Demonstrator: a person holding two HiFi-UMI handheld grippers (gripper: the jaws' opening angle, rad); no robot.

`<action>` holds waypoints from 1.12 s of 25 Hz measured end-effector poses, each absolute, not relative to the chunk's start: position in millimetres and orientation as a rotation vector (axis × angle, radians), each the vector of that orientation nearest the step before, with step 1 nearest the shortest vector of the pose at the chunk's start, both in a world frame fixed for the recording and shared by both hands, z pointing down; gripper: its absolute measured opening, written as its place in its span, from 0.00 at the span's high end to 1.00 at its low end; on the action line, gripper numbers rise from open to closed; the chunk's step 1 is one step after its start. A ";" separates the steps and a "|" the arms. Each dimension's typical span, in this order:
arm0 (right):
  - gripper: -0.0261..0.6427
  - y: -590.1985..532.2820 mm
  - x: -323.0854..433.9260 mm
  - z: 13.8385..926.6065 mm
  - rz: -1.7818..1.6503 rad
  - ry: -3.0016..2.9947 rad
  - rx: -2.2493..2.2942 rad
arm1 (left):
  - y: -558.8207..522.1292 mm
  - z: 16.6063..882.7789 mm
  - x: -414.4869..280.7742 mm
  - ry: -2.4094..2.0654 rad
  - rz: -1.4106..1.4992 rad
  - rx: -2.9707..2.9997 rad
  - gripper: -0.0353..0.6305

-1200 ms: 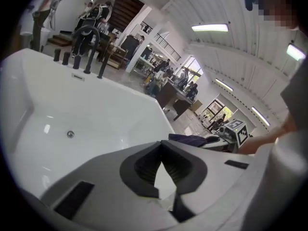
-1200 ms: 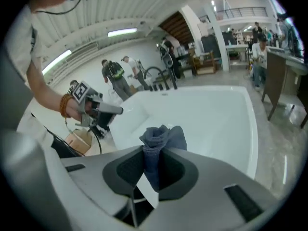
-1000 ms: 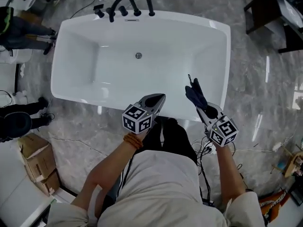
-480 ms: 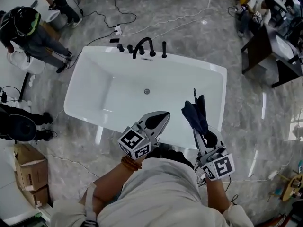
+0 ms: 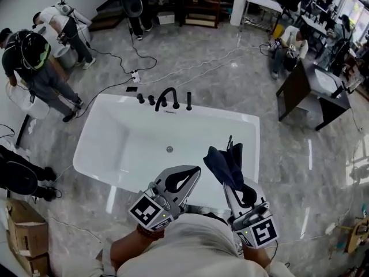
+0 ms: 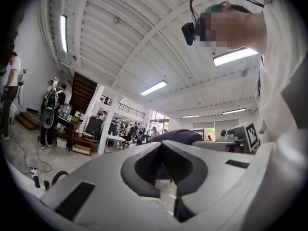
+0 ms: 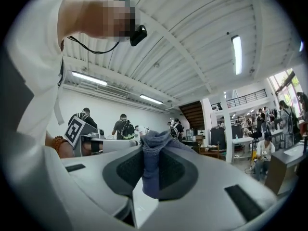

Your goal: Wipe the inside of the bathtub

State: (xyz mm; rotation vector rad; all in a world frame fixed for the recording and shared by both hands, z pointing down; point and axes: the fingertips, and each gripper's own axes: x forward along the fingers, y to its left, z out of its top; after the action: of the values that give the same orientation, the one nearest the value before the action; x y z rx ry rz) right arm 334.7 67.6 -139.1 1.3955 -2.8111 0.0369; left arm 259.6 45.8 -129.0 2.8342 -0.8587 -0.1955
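Observation:
The white bathtub (image 5: 127, 137) lies below me in the head view, with a black tap set (image 5: 167, 100) on its far rim and a drain (image 5: 169, 149) in its floor. My right gripper (image 5: 229, 184) (image 7: 153, 150) is raised above the near rim and shut on a dark blue cloth (image 5: 226, 163) (image 7: 151, 167), which sticks up from the jaws. My left gripper (image 5: 193, 171) (image 6: 161, 148) is held up beside it, shut with nothing between its jaws. Both point upward, away from the tub.
Grey marble floor (image 5: 219, 79) surrounds the tub, with cables (image 5: 173, 68) trailing behind the taps. People stand at the left (image 5: 34, 74) and at the desks on the far right (image 5: 288, 45). Cardboard boxes (image 5: 20, 241) sit at the lower left.
My head has tilted up, so the tub sits lower and more of the room shows. Both grippers have risen and drawn closer to me; the cloth stays in the right one.

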 end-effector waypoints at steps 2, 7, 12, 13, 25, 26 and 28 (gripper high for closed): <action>0.85 68.8 333.2 -148.5 0.008 -2.821 1.394 | 47.3 -138.9 261.9 -0.862 -0.194 2.851 0.97; 0.85 76.4 332.4 -152.3 -0.059 -2.813 1.323 | 45.7 -140.8 271.1 -0.876 -0.214 2.869 0.97; 0.85 65.7 336.8 -162.7 -0.035 -2.829 1.409 | 42.3 -140.7 277.3 -0.848 -0.232 2.854 0.96; 0.85 64.2 335.7 -162.6 -0.036 -2.831 1.410 | 40.7 -140.8 276.4 -0.848 -0.239 2.851 0.96; 0.85 57.4 315.2 -164.2 -0.042 -2.839 1.393 | 32.9 -139.4 254.5 -0.860 -0.251 2.828 0.96; 0.85 56.9 313.5 -165.1 -0.046 -2.842 1.392 | 32.9 -139.6 252.7 -0.860 -0.253 2.827 0.96; 0.85 55.7 310.2 -165.9 -0.053 -2.846 1.389 | 32.2 -140.1 249.8 -0.860 -0.258 2.828 0.96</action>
State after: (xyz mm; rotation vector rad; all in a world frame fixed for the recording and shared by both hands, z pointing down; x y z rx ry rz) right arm 310.2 55.7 -165.9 1.3893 -2.8457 -0.0528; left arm 249.8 32.2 -140.1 2.8275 -0.8596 -0.2581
